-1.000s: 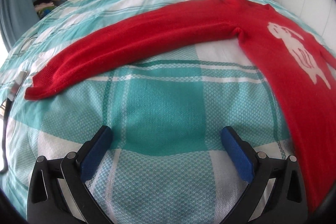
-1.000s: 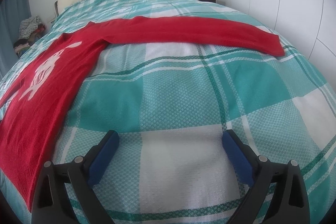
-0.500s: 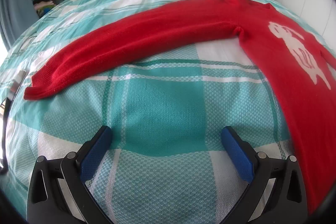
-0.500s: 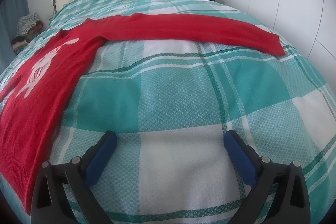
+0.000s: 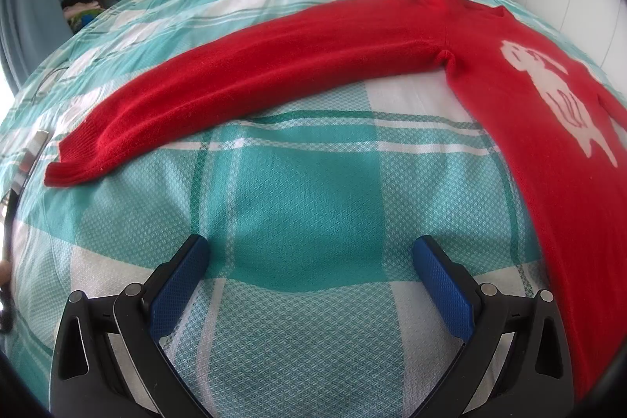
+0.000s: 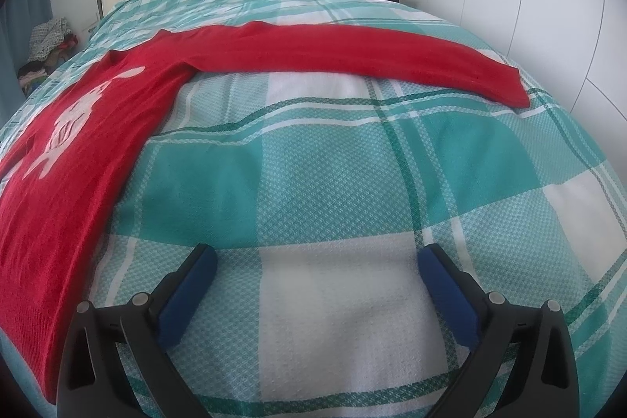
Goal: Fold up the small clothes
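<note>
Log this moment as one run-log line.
phase: pre-grasp | red sweater: flat on bed, sleeves spread | left hand-held gripper: open, empty | right hand-held gripper: open, empty

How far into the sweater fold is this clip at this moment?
Done: the red sweater lies spread flat on the checked bedspread, white motif up, both sleeves stretched out to the sides. In hand: nothing; the left gripper and right gripper are open over bare bedspread, short of the cloth. Left: every fold. The left sleeve and right sleeve are not yet brought in.
</note>
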`<state>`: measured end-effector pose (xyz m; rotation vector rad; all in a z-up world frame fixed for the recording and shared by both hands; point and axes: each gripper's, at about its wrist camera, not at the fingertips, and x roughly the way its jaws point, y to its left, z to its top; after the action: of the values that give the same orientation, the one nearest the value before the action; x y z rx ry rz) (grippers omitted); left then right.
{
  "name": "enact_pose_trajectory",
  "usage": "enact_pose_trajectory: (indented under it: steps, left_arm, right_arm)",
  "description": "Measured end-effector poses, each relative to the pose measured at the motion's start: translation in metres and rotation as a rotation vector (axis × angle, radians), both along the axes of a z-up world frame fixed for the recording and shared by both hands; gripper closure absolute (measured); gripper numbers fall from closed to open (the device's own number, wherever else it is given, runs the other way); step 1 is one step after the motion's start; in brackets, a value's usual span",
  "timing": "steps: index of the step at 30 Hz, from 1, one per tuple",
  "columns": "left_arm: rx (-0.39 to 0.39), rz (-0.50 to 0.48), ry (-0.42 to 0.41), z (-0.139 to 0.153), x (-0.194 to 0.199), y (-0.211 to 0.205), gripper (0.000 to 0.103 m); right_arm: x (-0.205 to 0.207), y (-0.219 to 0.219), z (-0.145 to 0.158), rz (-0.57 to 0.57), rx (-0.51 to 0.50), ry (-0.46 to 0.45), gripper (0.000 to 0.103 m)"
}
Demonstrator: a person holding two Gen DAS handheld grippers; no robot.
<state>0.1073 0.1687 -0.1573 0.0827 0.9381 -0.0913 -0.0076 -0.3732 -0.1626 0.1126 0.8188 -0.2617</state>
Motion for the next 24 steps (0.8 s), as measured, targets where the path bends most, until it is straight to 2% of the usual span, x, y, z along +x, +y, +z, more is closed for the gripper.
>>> enact_pose_trajectory:
  steps: [24]
  left_arm:
    - [0.0, 0.0, 0.0, 0.0004, 0.0, 0.0002, 0.0]
  right_arm:
    - [0.0004, 0.0004, 0.0, -0.006, -0.013, 0.012, 0.001]
